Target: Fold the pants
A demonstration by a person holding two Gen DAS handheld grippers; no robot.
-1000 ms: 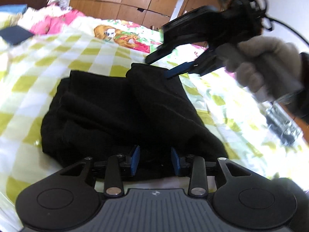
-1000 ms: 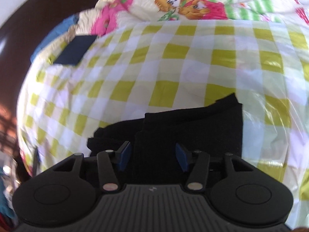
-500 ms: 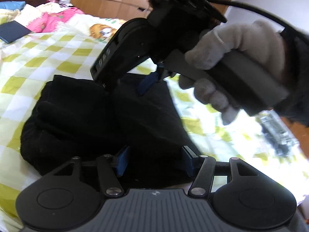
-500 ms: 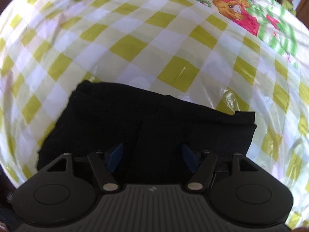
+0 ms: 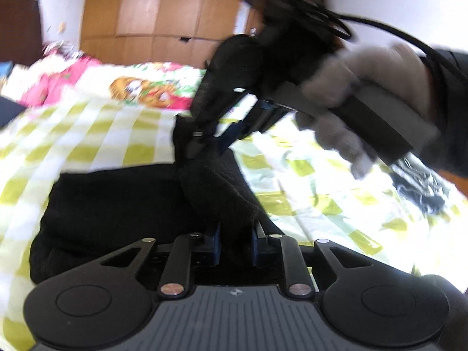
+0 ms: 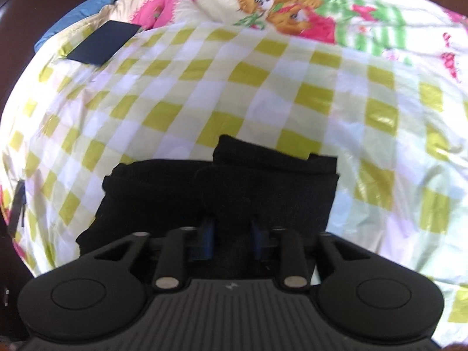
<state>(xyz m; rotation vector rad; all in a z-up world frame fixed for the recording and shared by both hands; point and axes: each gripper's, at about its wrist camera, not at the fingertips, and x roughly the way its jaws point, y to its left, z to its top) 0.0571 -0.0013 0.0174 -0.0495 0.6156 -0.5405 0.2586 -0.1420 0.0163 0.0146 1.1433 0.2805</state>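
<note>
The black pants lie folded in a thick bundle on the yellow-checked bed sheet. My left gripper is shut on a raised ridge of the pants at the near edge. My right gripper is shut on the near edge of the same pants. In the left wrist view the right gripper comes in from the upper right, held by a gloved hand, with its tips on the far end of the ridge.
A dark flat rectangle lies at the far left of the bed. A cartoon-print quilt and pink bedding lie at the head. Wooden wardrobe doors stand behind. A dark tangle lies at the right.
Both grippers have closed from open onto the pants. The fabric between them has risen into a ridge. The right gripper has moved down onto the far end of the bundle.
</note>
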